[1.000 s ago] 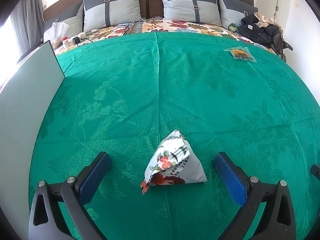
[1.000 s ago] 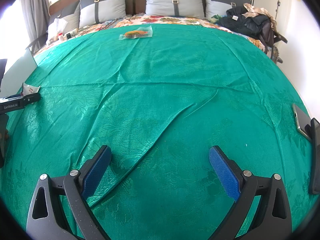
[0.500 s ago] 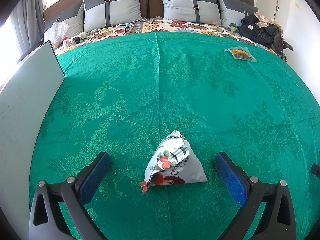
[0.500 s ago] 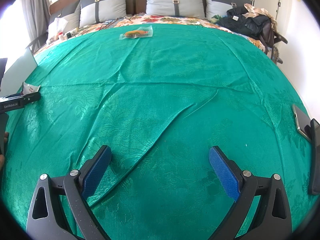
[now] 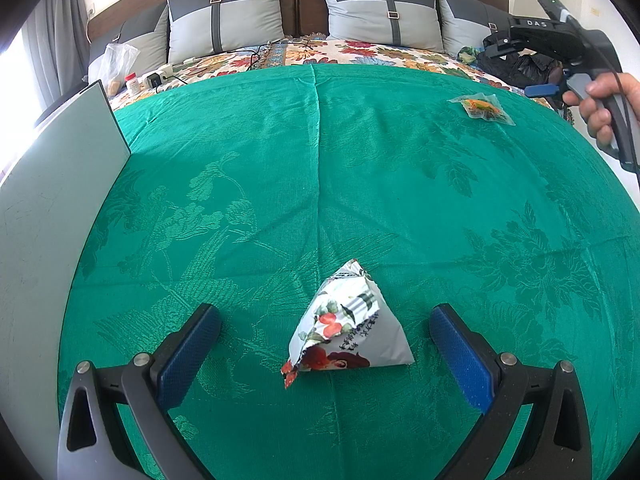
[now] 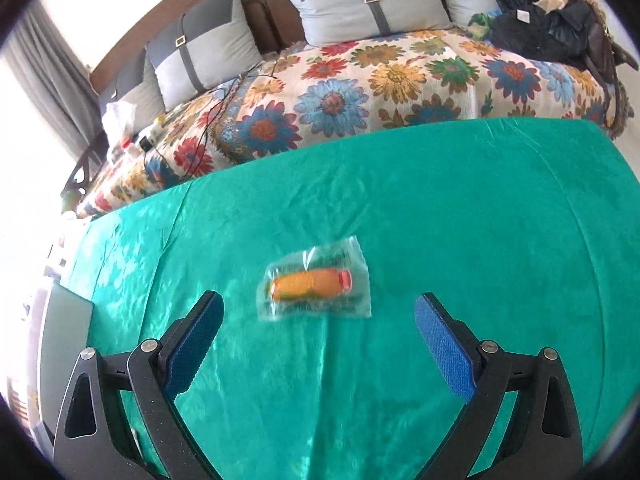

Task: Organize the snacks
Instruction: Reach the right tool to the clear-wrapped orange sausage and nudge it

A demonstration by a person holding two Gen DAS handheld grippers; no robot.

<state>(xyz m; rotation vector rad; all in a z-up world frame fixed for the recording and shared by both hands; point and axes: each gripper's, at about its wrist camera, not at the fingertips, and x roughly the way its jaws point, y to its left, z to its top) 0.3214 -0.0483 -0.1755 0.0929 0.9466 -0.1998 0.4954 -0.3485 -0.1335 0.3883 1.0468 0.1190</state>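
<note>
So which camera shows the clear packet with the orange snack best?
The right wrist view: the clear packet lies close, between the open fingers of the right hand-held gripper. The left wrist view shows it small and far away.

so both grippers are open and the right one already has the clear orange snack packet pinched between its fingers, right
Not quite. Both are open, but the right gripper has not pinched the clear orange snack packet. The right wrist view shows the packet lying on the green cover, just ahead of the wide-apart fingers, touching neither.
</note>
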